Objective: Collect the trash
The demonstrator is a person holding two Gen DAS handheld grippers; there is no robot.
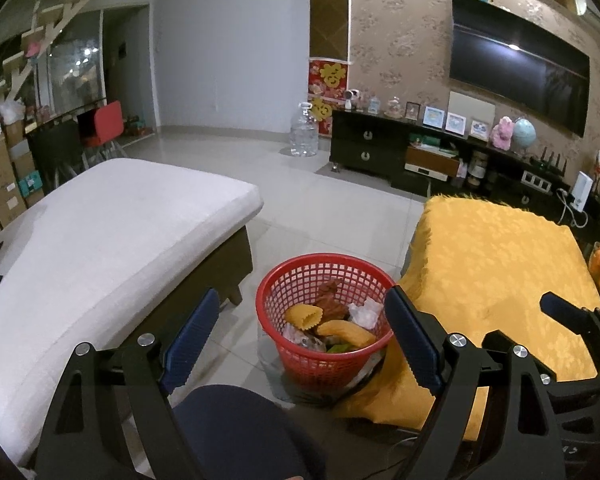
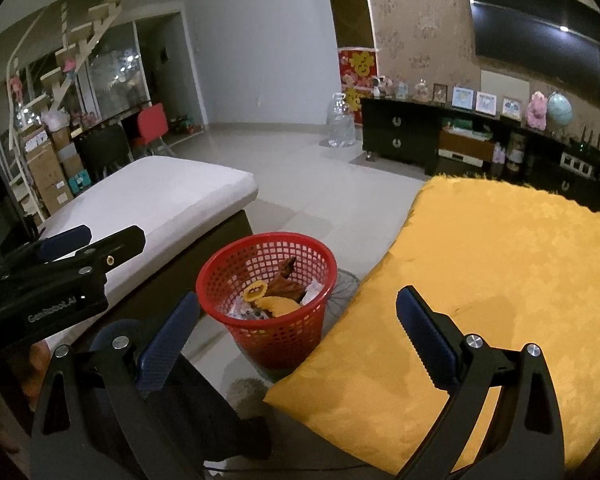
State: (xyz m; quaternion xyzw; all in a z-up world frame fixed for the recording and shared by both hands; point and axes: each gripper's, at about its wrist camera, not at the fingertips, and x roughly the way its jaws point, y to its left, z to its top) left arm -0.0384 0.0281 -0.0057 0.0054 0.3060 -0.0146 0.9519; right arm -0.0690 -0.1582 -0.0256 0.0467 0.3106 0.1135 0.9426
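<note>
Sitting upright on the tiled floor (image 1: 332, 204), the red basket (image 1: 300, 364) of trash (image 1: 332, 320) is wedged between a white-cushioned bench (image 1: 112, 232) and a yellow-covered surface (image 1: 500, 264). Left gripper (image 1: 300, 332) and right gripper (image 2: 296, 332) both have jaws apart, holding nothing. TV (image 1: 516, 60) on the wall.

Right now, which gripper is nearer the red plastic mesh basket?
Left. The left gripper frames the red plastic mesh basket between its fingers; the right gripper sits beside it, over the yellow tablecloth.

Red basket (image 1: 324, 320) open-topped, between white ottoman (image 1: 112, 240); yellow-clothed table (image 1: 500, 280)
</note>
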